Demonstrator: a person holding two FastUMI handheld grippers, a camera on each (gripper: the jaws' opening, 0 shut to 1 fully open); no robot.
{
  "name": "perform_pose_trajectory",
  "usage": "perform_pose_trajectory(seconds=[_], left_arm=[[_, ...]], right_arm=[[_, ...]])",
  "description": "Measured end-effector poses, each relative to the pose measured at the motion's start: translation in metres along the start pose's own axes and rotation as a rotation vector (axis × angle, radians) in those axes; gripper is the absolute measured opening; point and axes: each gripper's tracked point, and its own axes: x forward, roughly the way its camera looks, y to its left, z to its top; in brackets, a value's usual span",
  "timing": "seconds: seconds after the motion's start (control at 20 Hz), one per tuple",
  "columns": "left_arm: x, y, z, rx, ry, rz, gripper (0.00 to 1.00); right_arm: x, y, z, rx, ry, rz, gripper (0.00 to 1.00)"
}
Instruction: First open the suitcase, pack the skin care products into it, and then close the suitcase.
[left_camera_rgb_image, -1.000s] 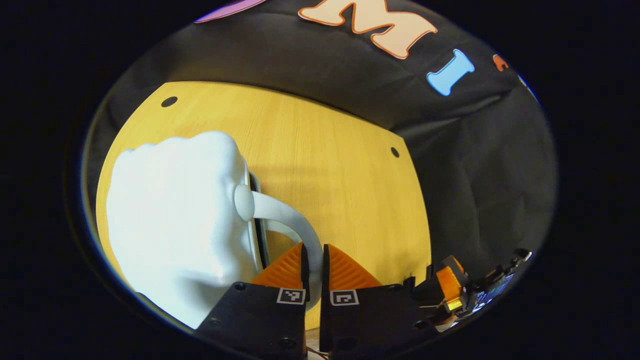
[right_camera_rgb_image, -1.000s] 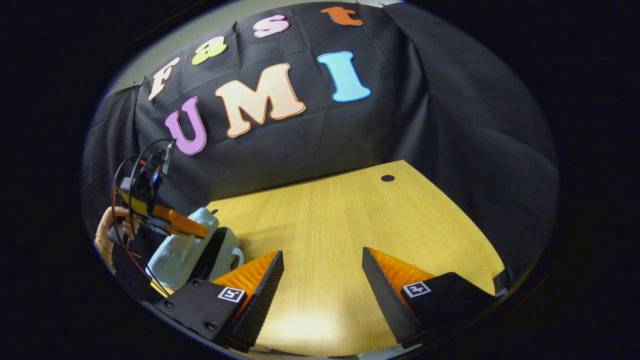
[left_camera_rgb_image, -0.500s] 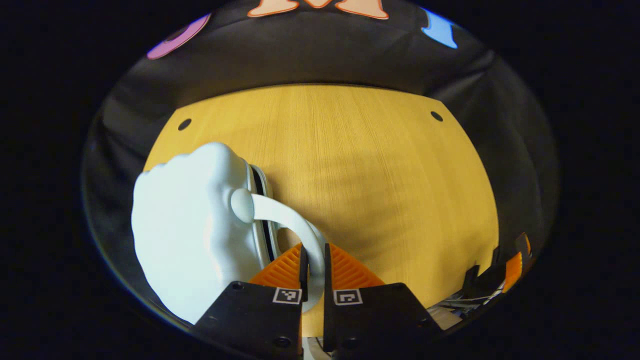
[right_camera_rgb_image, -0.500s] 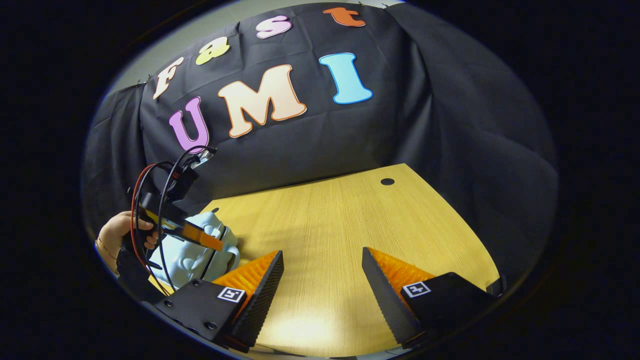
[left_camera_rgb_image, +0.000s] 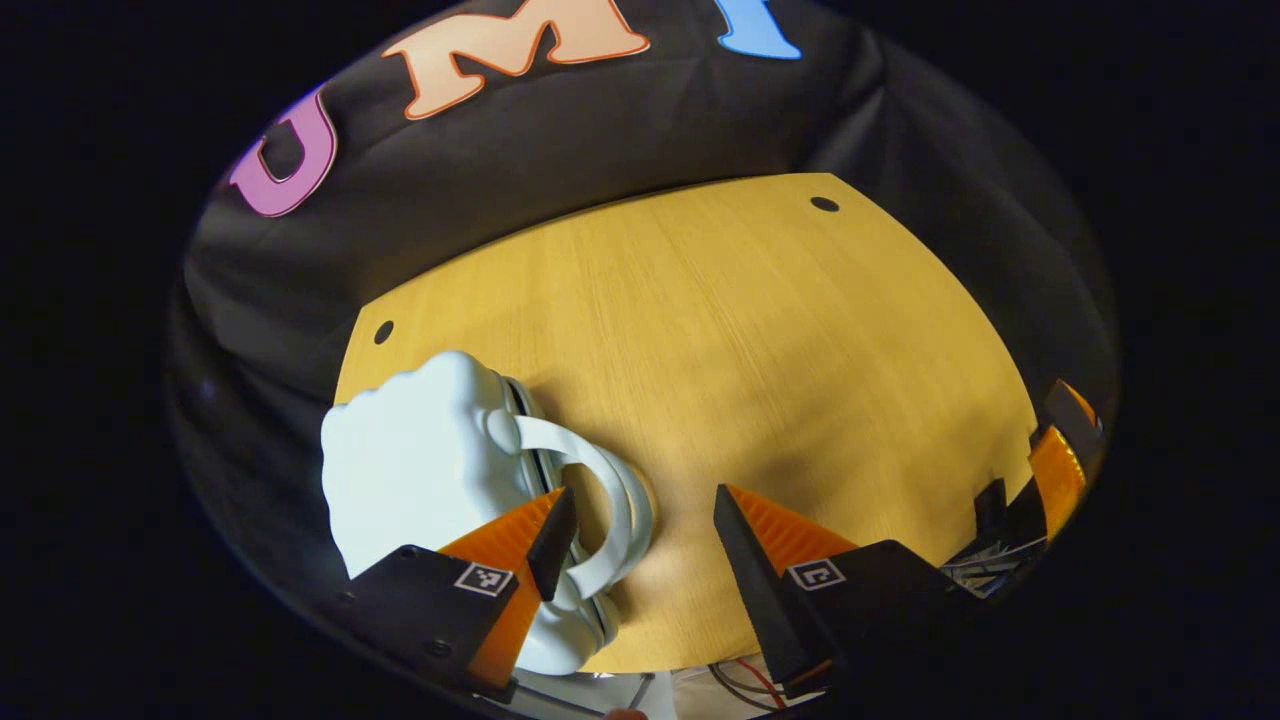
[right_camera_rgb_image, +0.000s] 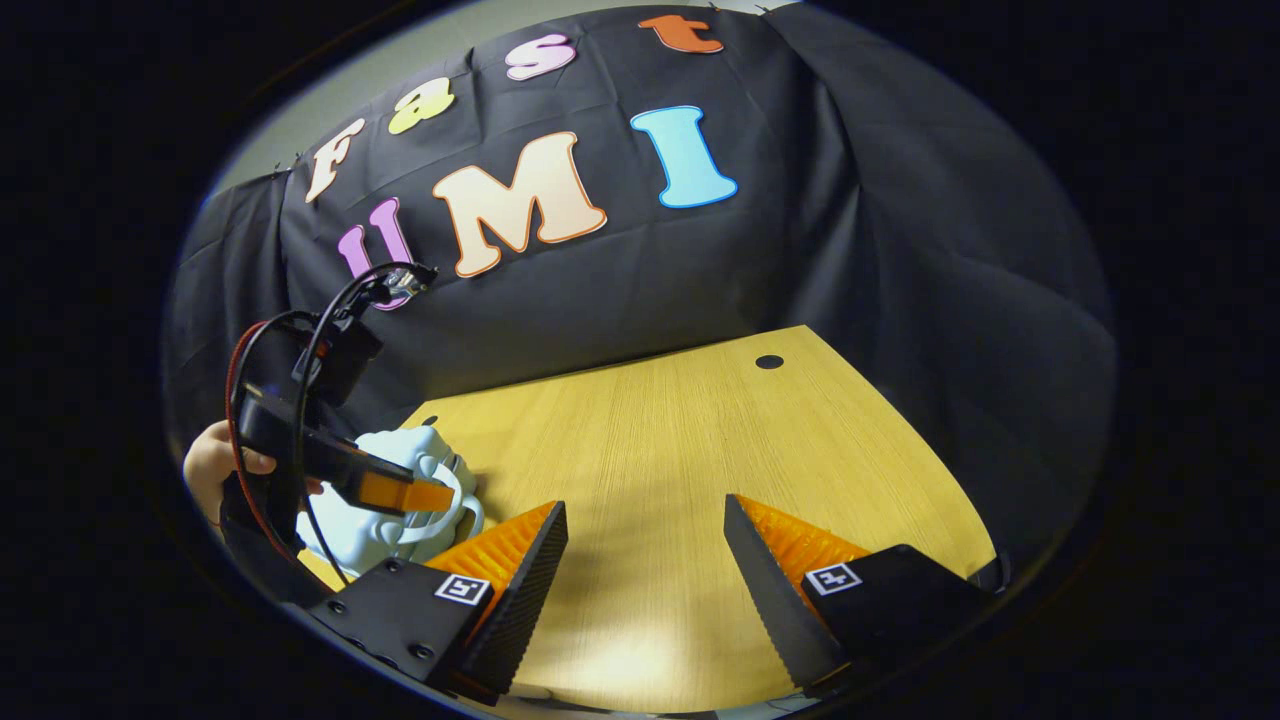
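A yellow wooden worktop (right_camera_rgb_image: 700, 470) with small dark holes (right_camera_rgb_image: 769, 361) stands against the black cloth wall (right_camera_rgb_image: 900, 260) behind it.

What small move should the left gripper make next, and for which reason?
Probably draw the left gripper up and away from the suitcase. Its fingers stand open, the white handle lies loose between them, and the suitcase rests on the wooden table with its two halves together, so it looks set down. The right gripper hangs open over bare table.
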Motion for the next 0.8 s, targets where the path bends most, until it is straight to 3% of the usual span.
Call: perform_pose_trajectory(seconds=[0.3,0.8], left_arm=[[-0.015,-0.015,-0.012,0.013,-0.046,-0.029,0.84],[-0.024,-0.015,-0.028,0.032,-0.027,-0.074,0.84]], right_arm=[[-0.001,-0.005,0.001,-0.001,-0.004,-0.002,0.98],[-0.001,-0.004,0.007,0.031,-0.029,-0.033,0.98]])
